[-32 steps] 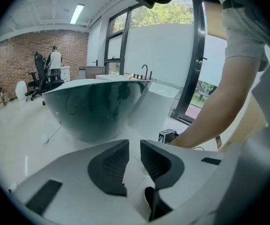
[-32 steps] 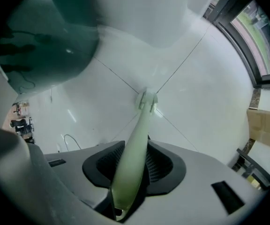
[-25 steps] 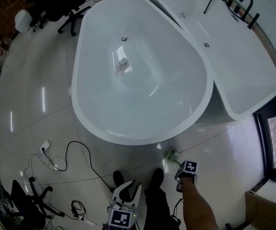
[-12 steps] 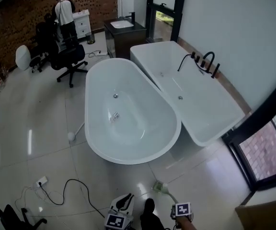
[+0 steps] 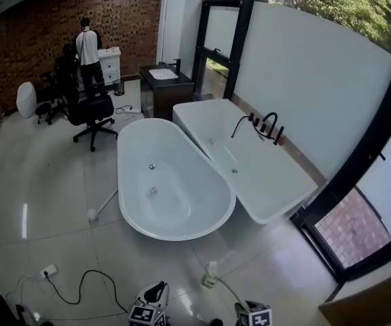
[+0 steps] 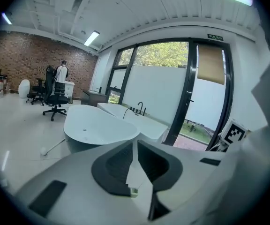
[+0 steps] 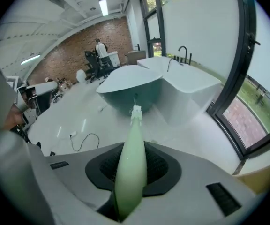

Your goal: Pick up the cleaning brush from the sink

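The cleaning brush (image 7: 131,158) has a pale green handle and white bristles at its far tip. My right gripper (image 7: 134,146) is shut on the handle, and the brush sticks out ahead of the jaws. In the head view the brush (image 5: 212,274) slants up and left from the right gripper (image 5: 244,305) at the bottom edge. My left gripper (image 5: 156,291) is beside it at the bottom. In its own view the left gripper (image 6: 135,146) is shut with nothing in it. A white sink (image 5: 161,74) on a dark cabinet stands far back.
A white oval bathtub (image 5: 202,226) and a rectangular tub (image 5: 277,209) with a black faucet (image 5: 267,124) fill the middle. A cable (image 5: 80,284) and socket strip (image 5: 47,272) lie on the tiled floor at the left. Office chairs (image 5: 90,111) and a person (image 5: 87,46) are at the back.
The head view has swung up from the oval tub to the whole room. Both grippers have dropped to the picture's bottom edge, the right one still carrying the brush.
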A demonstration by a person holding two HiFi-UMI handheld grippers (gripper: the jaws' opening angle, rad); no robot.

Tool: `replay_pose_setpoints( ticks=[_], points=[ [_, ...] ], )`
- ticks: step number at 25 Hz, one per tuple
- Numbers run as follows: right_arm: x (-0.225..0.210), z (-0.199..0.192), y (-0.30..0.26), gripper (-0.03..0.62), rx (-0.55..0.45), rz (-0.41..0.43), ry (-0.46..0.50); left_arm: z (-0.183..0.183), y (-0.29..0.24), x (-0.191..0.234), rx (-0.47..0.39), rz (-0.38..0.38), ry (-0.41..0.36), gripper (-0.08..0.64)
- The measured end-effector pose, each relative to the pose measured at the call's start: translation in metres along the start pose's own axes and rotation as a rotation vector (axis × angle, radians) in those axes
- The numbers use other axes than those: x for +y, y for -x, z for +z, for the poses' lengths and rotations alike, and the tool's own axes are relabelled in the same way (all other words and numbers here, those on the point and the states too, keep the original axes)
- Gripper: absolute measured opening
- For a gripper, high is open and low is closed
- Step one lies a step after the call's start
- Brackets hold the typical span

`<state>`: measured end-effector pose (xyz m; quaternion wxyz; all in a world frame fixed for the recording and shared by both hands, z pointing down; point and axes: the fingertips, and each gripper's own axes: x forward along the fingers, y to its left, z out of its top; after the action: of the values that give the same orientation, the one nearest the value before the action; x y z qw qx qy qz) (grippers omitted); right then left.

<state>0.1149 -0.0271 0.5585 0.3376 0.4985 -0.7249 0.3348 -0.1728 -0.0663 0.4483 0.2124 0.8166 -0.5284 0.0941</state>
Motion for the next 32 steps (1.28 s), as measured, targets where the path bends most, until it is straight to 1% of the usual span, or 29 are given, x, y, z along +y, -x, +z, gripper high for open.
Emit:
replay_pose_setpoints(
  ticks=[3, 5, 9, 13, 17, 21, 23, 25, 26, 29, 32],
  points=[
    [0.008, 0.014, 0.051, 0.061, -0.067, 0.058, 0.057, 0.021, 0.016, -0.040, -0.048, 0.036, -0.002, 0.041],
    [0.004, 0.016, 0.085, 0.061, -0.120, 0.091, 0.084, 0.023, 0.027, -0.072, -0.073, 0.061, -0.006, 0.041],
    [-0.036, 0.006, 0.158, 0.061, -0.260, 0.141, 0.096, 0.013, 0.047, -0.151, -0.103, 0.090, 0.013, 0.037],
    [-0.090, 0.006, 0.218, 0.061, -0.405, 0.185, 0.083, 0.016, 0.043, -0.234, -0.130, 0.077, -0.009, 0.037],
    [-0.121, 0.035, 0.275, 0.061, -0.589, 0.206, 0.085, 0.043, 0.039, -0.292, -0.182, 0.026, -0.051, 0.029],
    [-0.121, 0.066, 0.342, 0.062, -0.793, 0.236, 0.081, 0.077, 0.047, -0.323, -0.225, -0.035, -0.087, 0.023],
    [-0.115, 0.076, 0.373, 0.063, -0.880, 0.258, 0.080, 0.096, 0.055, -0.332, -0.255, -0.049, -0.104, 0.023],
    [-0.108, 0.088, 0.398, 0.063, -0.954, 0.255, 0.092, 0.117, 0.061, -0.335, -0.296, -0.060, -0.125, 0.023],
    [-0.103, 0.095, 0.410, 0.063, -0.989, 0.246, 0.094, 0.128, 0.063, -0.335, -0.315, -0.062, -0.136, 0.011],
    [-0.090, 0.124, 0.437, 0.063, -1.081, 0.221, 0.077, 0.168, 0.068, -0.331, -0.368, -0.045, -0.184, 0.009],
    [-0.082, 0.152, 0.450, 0.063, -1.132, 0.211, 0.075, 0.208, 0.068, -0.329, -0.423, -0.024, -0.225, 0.000]
  ],
)
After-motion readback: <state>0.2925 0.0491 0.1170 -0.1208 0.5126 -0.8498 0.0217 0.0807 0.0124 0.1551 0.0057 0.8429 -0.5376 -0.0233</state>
